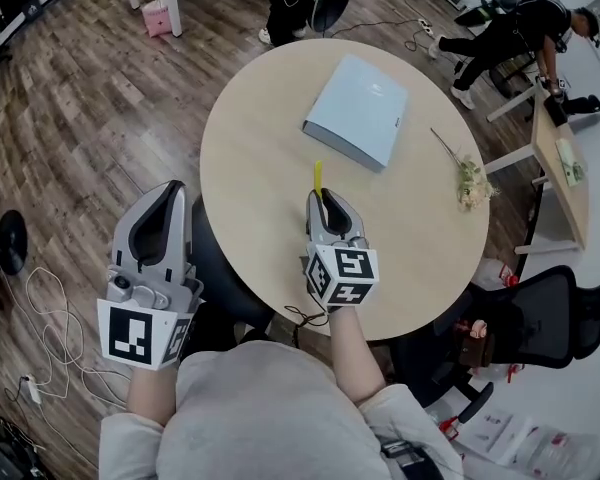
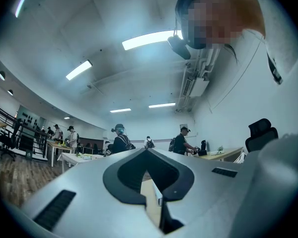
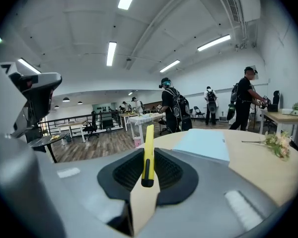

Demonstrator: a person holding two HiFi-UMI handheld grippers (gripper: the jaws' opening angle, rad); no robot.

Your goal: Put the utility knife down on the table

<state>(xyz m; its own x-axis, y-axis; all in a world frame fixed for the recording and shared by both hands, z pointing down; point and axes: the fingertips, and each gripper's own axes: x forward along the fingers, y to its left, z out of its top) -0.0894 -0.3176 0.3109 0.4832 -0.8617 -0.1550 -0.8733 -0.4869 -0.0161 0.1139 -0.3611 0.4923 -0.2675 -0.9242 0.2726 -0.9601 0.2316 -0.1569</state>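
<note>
A yellow utility knife [image 1: 318, 177] with a black rear end sticks out forward from my right gripper [image 1: 324, 201], which is shut on it over the near part of the round wooden table [image 1: 257, 138]. In the right gripper view the knife [image 3: 148, 150] stands between the black pads [image 3: 174, 175], pointing away across the table. My left gripper [image 1: 167, 196] hangs off the table's left edge above the floor. Its jaws meet at the tips with nothing between them, as the left gripper view [image 2: 148, 155] shows.
A pale blue flat box [image 1: 357, 110] lies at the far middle of the table, and a dried flower sprig [image 1: 467, 181] near its right edge. A black office chair [image 1: 542, 318] stands at the right. Cables [image 1: 35, 308] trail on the floor at the left. People stand at the back.
</note>
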